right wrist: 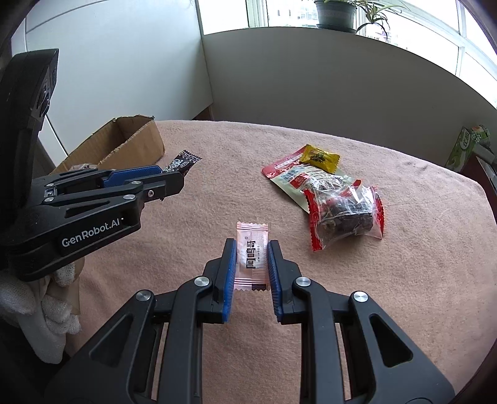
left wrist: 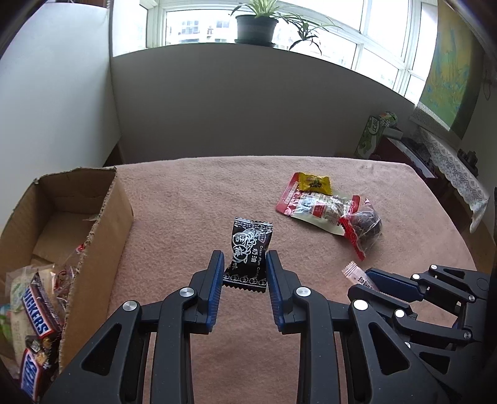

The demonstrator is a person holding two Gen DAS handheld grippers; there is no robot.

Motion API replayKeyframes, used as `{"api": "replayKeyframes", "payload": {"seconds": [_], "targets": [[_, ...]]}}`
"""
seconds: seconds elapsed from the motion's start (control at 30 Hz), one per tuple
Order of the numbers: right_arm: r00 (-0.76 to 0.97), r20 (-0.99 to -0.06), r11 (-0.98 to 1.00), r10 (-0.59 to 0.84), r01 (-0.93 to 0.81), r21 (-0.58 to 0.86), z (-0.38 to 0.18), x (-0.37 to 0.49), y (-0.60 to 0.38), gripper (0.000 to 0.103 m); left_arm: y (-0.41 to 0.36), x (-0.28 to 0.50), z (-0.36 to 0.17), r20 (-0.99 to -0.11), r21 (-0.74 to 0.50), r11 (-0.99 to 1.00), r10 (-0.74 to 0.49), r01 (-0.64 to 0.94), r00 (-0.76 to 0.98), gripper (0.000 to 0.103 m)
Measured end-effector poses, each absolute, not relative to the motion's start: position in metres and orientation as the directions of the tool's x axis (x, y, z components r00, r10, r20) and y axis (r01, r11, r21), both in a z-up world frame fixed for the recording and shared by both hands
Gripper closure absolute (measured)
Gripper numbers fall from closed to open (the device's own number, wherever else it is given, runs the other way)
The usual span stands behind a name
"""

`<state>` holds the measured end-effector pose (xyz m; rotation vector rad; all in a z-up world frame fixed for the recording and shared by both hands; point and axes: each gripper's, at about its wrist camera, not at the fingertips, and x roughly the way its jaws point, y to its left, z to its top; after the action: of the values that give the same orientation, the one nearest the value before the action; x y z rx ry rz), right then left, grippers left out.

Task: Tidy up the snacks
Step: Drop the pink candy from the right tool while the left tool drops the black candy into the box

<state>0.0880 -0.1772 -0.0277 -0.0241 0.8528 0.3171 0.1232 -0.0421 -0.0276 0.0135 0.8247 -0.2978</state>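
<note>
My left gripper [left wrist: 245, 264] is shut on a black plum candy packet [left wrist: 248, 248], held just above the pink tablecloth; the packet also shows in the right wrist view [right wrist: 181, 163]. My right gripper [right wrist: 251, 253] is shut on a pale pink candy packet [right wrist: 251, 258], whose end shows in the left wrist view [left wrist: 357, 275]. A cardboard box [left wrist: 102, 223] stands at the left and holds Snickers bars [left wrist: 37, 323] and other snacks. A yellow candy [left wrist: 313, 181], a red-and-clear packet [left wrist: 313, 206] and a bag of dark fruit [left wrist: 363, 228] lie on the cloth at the right.
The pink tablecloth [left wrist: 192, 192] covers the table up to the far wall. A green carton [left wrist: 372, 133] and a lace-covered shelf [left wrist: 450, 164] stand beyond the right edge. A plant pot [left wrist: 256, 28] sits on the window sill.
</note>
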Motion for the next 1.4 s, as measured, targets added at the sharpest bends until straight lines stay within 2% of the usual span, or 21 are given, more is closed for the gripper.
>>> {"api": "replayKeyframes", "payload": {"seconds": [0.33, 0.6, 0.83, 1.07, 1.4], "targets": [[0.652, -0.684, 0.933, 0.328, -0.336, 0.126, 0.007, 0.082, -0.147, 0.082, -0.016, 0.099, 0.007, -0.640, -0.141, 0.959, -0.279, 0.247, 0.716, 0.077], [0.638, -0.661, 0.901, 0.395, -0.407, 0.146, 0.022, 0.090, -0.101, 0.082, 0.025, 0.086, 0.025, -0.588, -0.138, 0.973, -0.233, 0.187, 0.775, 0.077], [0.598, -0.663, 0.863, 0.449, -0.483, 0.149, 0.026, 0.107, -0.052, 0.082, 0.068, 0.093, 0.031, -0.580, -0.117, 0.989, -0.144, 0.093, 0.802, 0.077], [0.560, -0.671, 0.838, 0.485, -0.516, 0.175, 0.022, 0.132, -0.014, 0.082, 0.113, 0.105, 0.030, -0.590, -0.153, 0.988, -0.087, -0.005, 0.803, 0.077], [0.537, -0.694, 0.834, 0.479, -0.525, 0.168, 0.006, 0.165, 0.025, 0.082, 0.136, 0.123, 0.019, -0.616, -0.132, 0.989, -0.025, -0.071, 0.787, 0.077]]}}
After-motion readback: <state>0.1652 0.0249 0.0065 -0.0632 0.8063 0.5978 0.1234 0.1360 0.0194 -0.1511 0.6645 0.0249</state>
